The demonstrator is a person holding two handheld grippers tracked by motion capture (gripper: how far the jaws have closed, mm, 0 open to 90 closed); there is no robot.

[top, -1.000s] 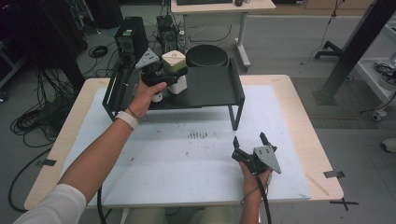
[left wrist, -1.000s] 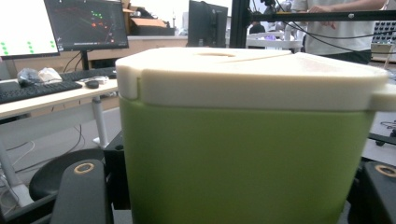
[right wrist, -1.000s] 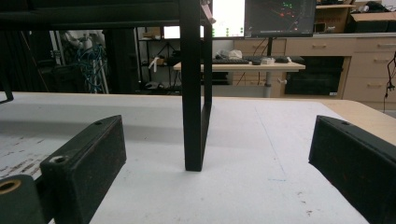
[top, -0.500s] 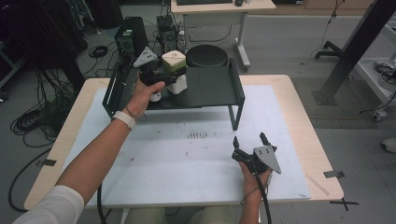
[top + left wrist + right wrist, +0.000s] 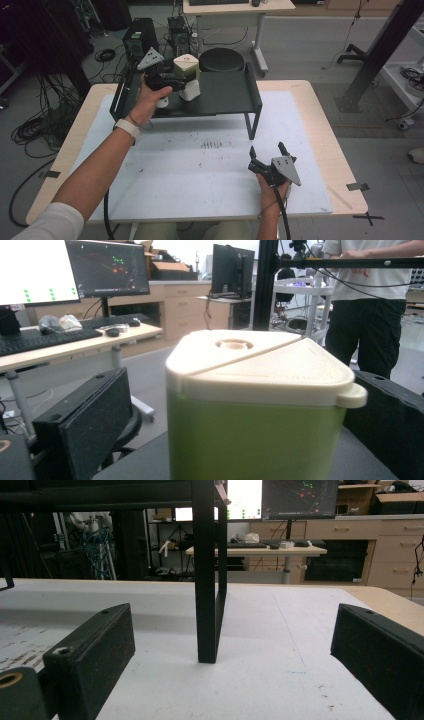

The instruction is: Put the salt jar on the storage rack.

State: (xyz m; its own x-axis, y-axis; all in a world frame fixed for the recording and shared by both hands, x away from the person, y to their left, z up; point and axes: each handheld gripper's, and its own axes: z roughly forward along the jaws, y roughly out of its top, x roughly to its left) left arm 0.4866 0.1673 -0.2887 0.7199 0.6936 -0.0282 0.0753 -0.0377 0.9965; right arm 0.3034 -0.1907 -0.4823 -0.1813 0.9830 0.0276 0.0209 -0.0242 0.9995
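Just now my left claw (image 5: 186, 80) has been spreading off the green canister (image 5: 189, 87); jaws now apart around it. Rigid, smooth plastic, probably light: grip its flat sides below the lid.

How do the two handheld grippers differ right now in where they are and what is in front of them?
The left gripper is raised onto the black metal shelf; the right gripper sits low over the white table mat. The left gripper's jaws have just been opening and stand either side of the green container with a cream lid, apart from it; the right gripper's jaws have nothing between them and face a shelf leg. Both are open.
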